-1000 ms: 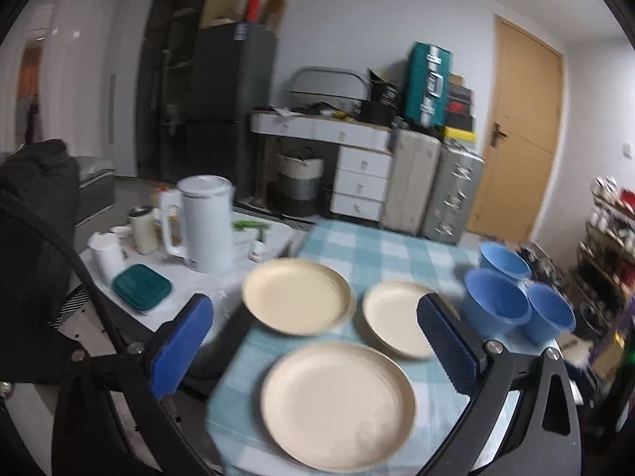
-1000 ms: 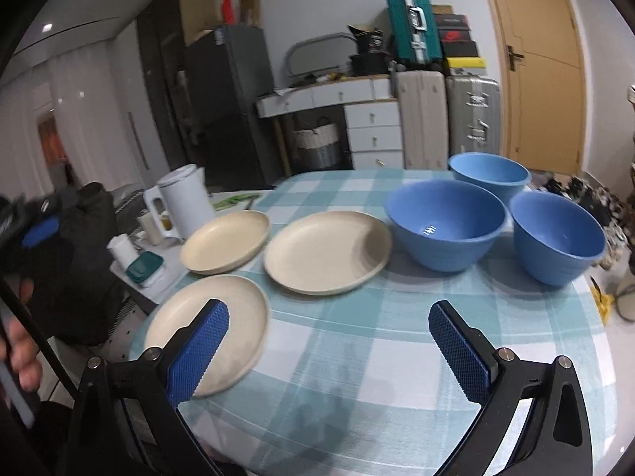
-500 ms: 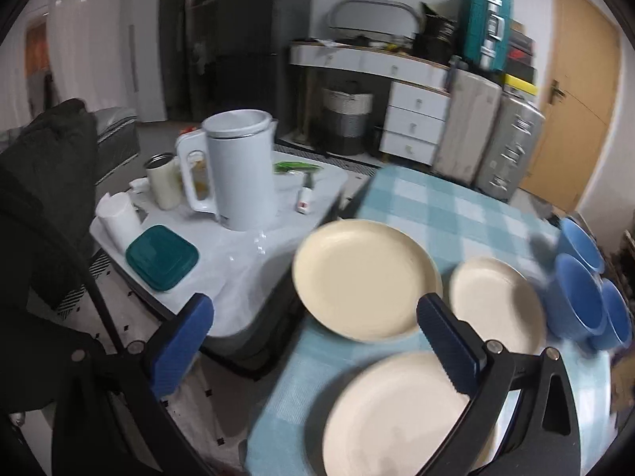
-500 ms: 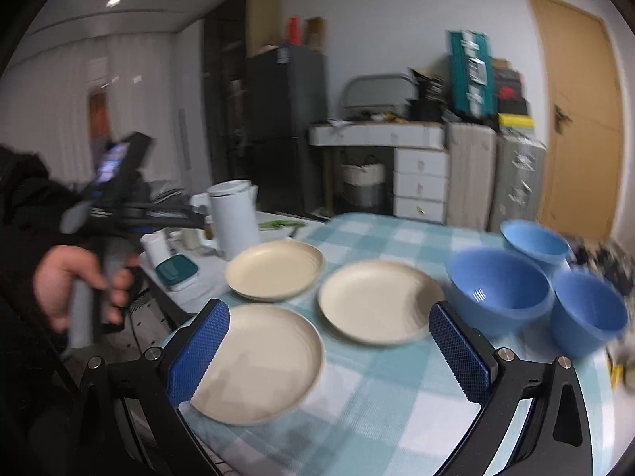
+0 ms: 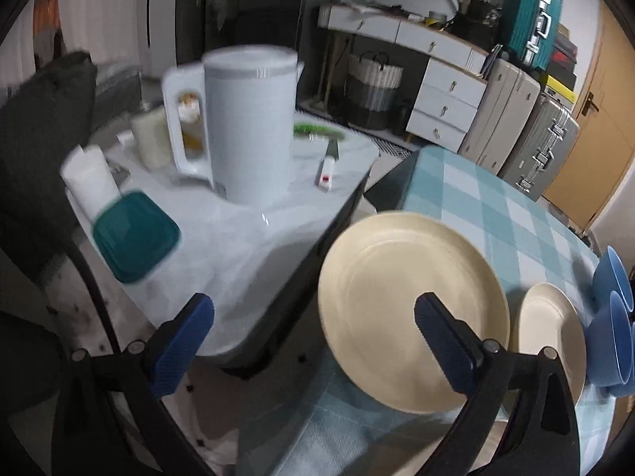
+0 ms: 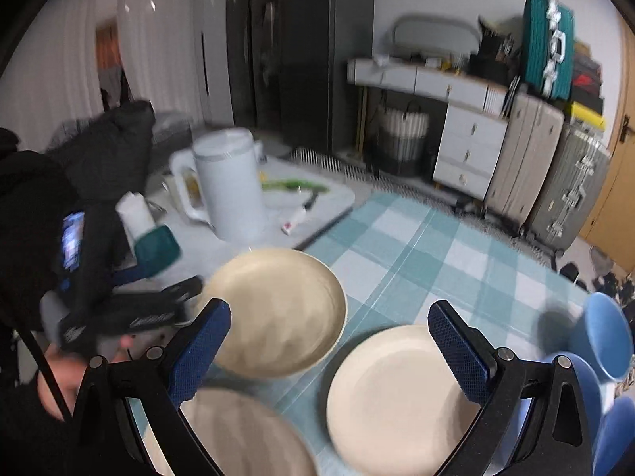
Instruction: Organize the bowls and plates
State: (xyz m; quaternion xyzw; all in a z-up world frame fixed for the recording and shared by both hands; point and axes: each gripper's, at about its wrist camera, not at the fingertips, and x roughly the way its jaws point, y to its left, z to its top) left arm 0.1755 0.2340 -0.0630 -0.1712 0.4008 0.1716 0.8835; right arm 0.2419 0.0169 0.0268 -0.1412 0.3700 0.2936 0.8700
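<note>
Only right wrist: 3rd plate (image 6: 238, 436), left gripper (image 6: 158, 289)

The cream plates (image 5: 397, 309) are showing a smooth matt glaze; the checked cloth (image 6: 416, 254) is looking soft; the kettle (image 5: 250, 127) is looking like matt plastic.
</note>
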